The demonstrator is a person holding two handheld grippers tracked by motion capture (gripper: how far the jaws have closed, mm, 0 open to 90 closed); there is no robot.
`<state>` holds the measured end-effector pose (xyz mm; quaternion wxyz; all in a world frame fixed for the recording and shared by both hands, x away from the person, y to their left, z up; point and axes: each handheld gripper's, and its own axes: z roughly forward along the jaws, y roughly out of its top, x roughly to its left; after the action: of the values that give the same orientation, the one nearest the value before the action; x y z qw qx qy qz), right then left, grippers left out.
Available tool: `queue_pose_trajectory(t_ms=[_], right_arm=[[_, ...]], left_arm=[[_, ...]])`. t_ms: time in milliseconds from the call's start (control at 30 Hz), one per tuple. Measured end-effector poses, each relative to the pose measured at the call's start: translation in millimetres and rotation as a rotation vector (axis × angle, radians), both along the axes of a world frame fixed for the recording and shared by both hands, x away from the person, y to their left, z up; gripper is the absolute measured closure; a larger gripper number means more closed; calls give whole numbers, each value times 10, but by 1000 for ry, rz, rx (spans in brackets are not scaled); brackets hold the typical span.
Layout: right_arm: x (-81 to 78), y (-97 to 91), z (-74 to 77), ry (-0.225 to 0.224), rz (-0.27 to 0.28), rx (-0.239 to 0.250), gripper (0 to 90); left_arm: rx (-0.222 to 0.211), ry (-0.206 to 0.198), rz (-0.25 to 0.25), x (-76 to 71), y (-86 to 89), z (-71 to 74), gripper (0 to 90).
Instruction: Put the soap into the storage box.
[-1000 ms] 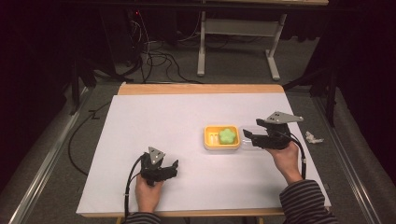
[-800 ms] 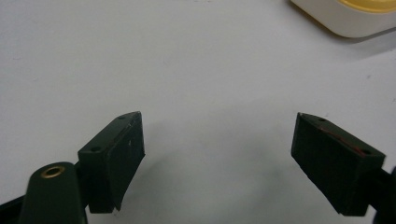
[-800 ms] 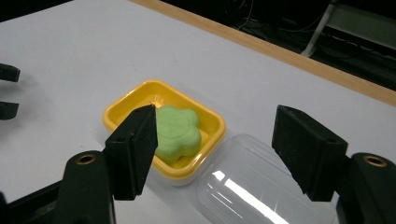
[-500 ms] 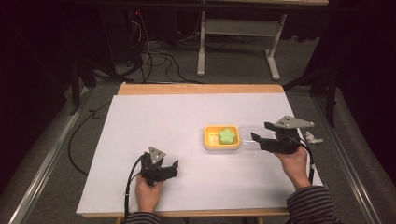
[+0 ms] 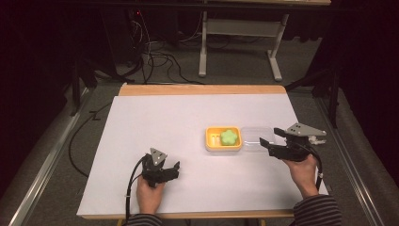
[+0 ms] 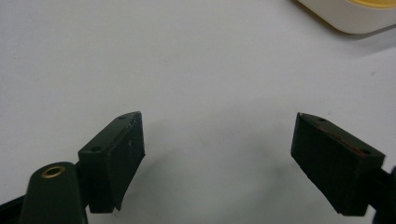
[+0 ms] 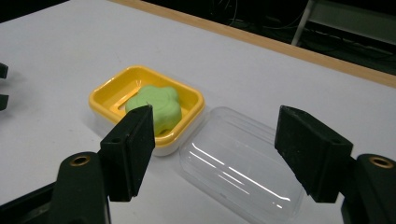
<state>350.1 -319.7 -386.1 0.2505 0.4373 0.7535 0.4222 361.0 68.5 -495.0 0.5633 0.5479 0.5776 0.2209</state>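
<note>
- The clear plastic lid (image 7: 240, 169) lies flat on the white table (image 5: 188, 122), open side up, touching the right-hand side of the yellow soap dish (image 7: 105, 95) as seen in the high view
- The green flower-shaped soap (image 7: 156, 107) sits inside the yellow soap dish, toward the end nearest the lid
- The right gripper (image 5: 264, 145) hovers just beside the lid's right edge, pointing toward it; its jaws have just been opening and now stand apart with nothing between them, the pads clear of the lid
- In the right gripper view the two black jaws frame the lid and the dish beyond
- The left gripper (image 5: 175, 169) rests low over the table near the front edge, well apart from the dish; its jaws are spread wide over bare table, holding nothing
- A corner of the dish shows at the top of the left gripper view
</note>
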Motion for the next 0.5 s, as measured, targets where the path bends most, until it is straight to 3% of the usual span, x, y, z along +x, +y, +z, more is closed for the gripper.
queue_pose_trajectory(t_ms=[500], right_arm=[[-144, -99, -196, 16, -25, 20, 294]], left_arm=[[10, 5, 0, 2, -7, -4, 180]])
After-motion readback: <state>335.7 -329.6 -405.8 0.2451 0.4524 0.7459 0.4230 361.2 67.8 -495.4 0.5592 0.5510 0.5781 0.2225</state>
